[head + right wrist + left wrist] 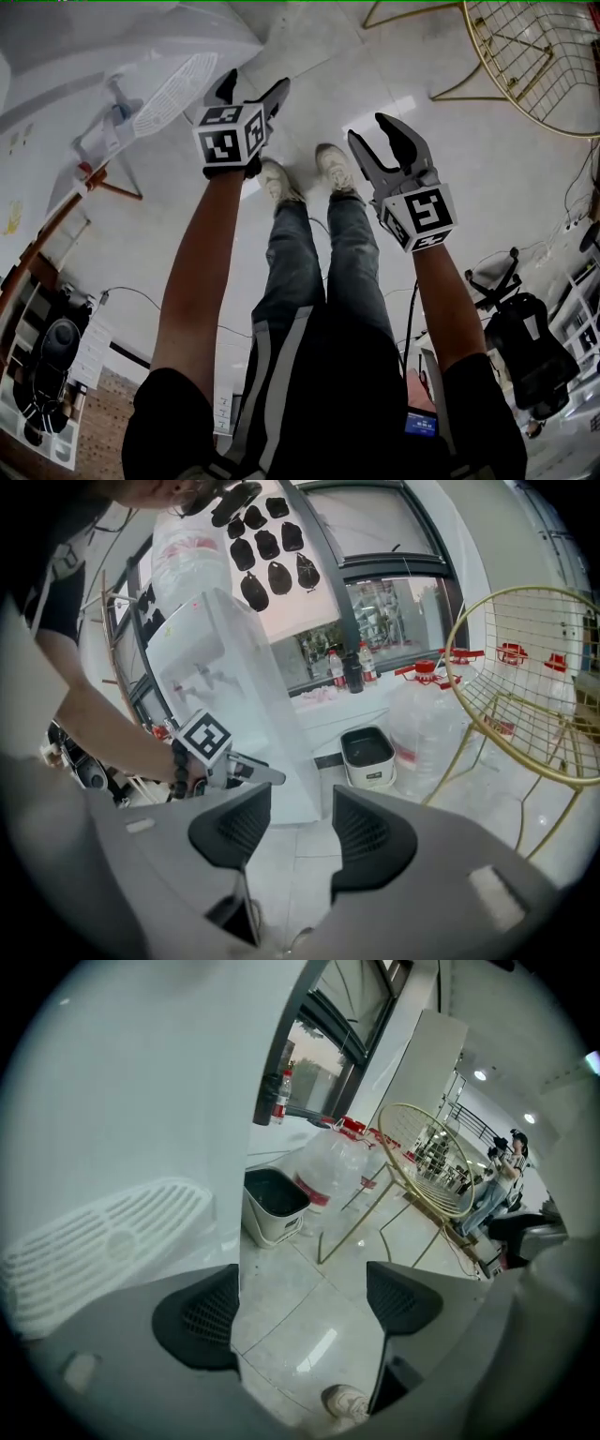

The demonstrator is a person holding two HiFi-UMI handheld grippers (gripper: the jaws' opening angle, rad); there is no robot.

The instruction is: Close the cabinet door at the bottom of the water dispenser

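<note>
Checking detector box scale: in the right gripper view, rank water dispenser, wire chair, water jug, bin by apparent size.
1. water dispenser and wire chair: look alike, chair cropped at the edge, so unranked.
2. water jug
3. bin

- The white water dispenser (141,47) fills the left side. The left gripper (255,89) hangs close beside it, so there is no way through further left.
- Bare floor tiles (412,66) lie open between the dispenser and the gold wire chair (534,66), which blocks the far right.
- The right gripper (372,131) hangs over that open floor, apart from both the chair and the dispenser.
- A bin (367,757) and big water bottles (422,714) stand past the dispenser, crowding that corner.
- The person's shoes (277,180) stand on the floor under both grippers.
- Both pairs of jaws stand apart, with only floor between them.
</note>
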